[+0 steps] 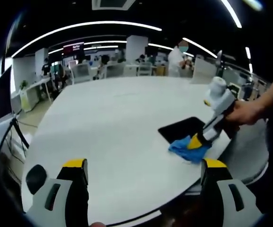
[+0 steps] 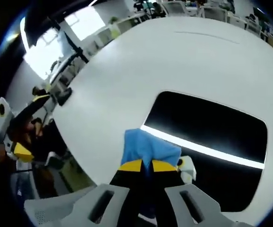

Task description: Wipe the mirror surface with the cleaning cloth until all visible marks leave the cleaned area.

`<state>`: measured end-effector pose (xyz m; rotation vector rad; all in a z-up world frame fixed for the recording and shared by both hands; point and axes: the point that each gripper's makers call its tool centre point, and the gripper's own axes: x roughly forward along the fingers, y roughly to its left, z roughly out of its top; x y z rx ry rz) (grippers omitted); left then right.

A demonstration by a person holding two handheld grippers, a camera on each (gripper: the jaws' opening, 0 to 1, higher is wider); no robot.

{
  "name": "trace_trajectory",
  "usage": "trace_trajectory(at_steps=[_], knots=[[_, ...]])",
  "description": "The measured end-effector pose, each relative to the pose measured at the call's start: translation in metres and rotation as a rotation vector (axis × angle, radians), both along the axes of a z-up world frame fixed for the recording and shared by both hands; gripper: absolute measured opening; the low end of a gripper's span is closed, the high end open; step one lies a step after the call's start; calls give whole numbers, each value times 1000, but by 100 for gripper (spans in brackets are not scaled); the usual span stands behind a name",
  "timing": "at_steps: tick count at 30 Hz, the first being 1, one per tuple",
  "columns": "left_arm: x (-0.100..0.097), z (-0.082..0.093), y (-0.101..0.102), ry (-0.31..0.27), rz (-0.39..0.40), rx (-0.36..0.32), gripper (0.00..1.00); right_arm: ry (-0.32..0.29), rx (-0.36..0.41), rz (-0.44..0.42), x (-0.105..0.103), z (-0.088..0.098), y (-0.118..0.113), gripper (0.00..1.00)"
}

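Right gripper [image 2: 148, 165] jaws clamped on blue cloth [image 2: 148, 146], pressed at mirror [image 2: 207, 127] edge on white surface [image 1: 122, 127]. Left gripper [image 1: 143, 165] jaws apart, holding nothing.

The left gripper [image 1: 145, 171] has two light grey jaws, each capped with a yellow tip over a black inner face. Each jaw body carries a dark elongated slot.

The right gripper [image 2: 149, 165] is built the same way: light grey moulded jaw bodies with dark slots, black inner faces and yellow tips. Seen from the left gripper view, its body is black, with a white block mounted above the jaws. The hand [image 1: 243, 112] gripping it is bare, with no sleeve in view.
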<state>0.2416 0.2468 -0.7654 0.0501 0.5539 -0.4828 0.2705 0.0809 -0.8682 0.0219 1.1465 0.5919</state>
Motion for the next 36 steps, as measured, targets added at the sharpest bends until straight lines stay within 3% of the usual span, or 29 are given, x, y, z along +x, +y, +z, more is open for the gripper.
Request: trace_trajectory(at_steps=[7,18,36], knots=[[0,1,2,0,-2,-1,100,20,14,-47,8,0,1,0],[-6,-5,8,15,13,-2,100,47,41,-77,43,0,3,0],[-5,-10,8,38,21,-7,100,18,23,-66,100,-2,7,0]])
